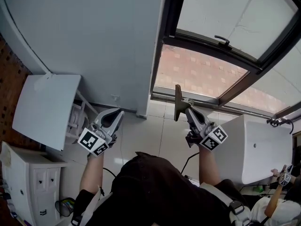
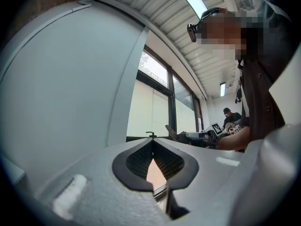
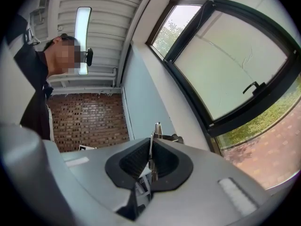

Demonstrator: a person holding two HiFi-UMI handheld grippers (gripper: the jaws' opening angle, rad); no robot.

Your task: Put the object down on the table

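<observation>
Head view shows a thin dark flat object (image 1: 178, 98) held upright in the air, pinched between the right gripper's (image 1: 187, 108) jaws, near a window (image 1: 221, 41). To its left, the left gripper (image 1: 117, 113) has its jaws pressed together on nothing, by a grey wall (image 1: 94, 36).

Bright daylight floods through the window (image 1: 225, 18) (fisheye edges bend strongly).

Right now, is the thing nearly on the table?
Not yet. Done: the right tongs are clamped on the thin dark flat strip. In hand: it is up in the air by the dark-framed window. To do: setting it down. Left tongs: shut, empty.
</observation>
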